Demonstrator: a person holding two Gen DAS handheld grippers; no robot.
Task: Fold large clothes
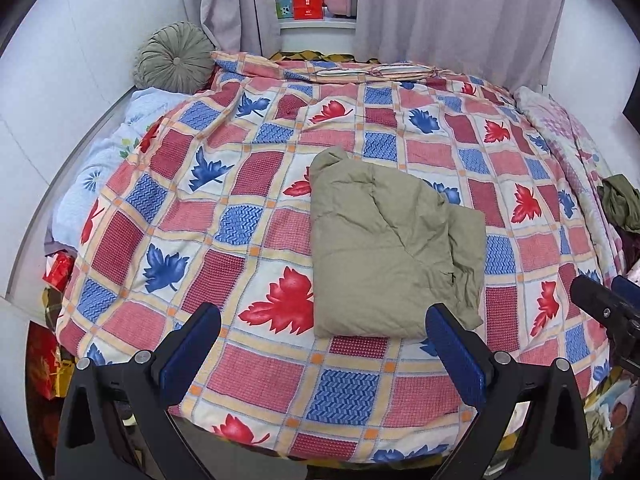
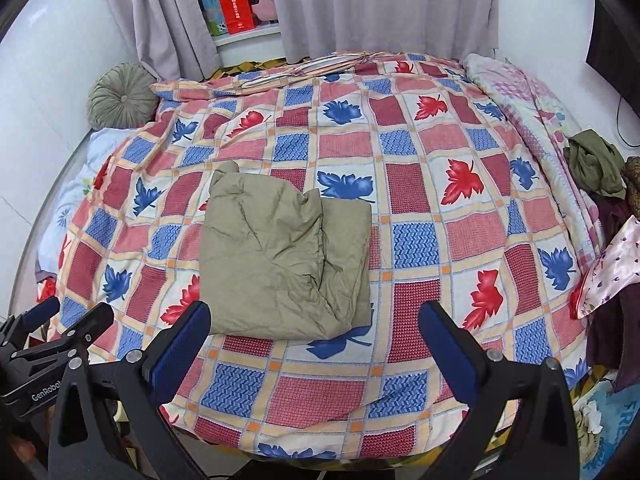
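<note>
On the far left, a round pleated green cushion [image 1: 174,58] sits against the white wall, beside a pale blue blanket [image 1: 108,160] that shows at the bed's left edge. The bed [image 1: 248,184] itself is covered by a checked quilt — red and blue squares with maple leaves, a woven, slightly rumpled cotton look.

The left gripper [image 1: 322,332] hangs over the near edge of the bed with its jaws wide and nothing between them. The olive jacket [image 1: 384,248] lies just ahead of it and a little to the right, flat on the quilt. It looks already folded into a thick, puffy block, roughly rectangular, with its long axis running away from the jaws toward the curtain [image 1: 460,12]. The fabric is matte and creased; one loose flap spreads out on the right-hand side, its corner reaching the near edge.

The right gripper [image 2: 314,330] is likewise wide open and empty. From it the jacket lies ahead and to the left, so the left gripper seems the nearer one to the block's middle, while the right is closer to that loose flap — probably the part to tuck or smooth.

Further right, a crumpled dark green garment [image 2: 596,168] waits at the bed's edge near a pink floral blanket [image 2: 516,92], well apart from both grippers.
</note>
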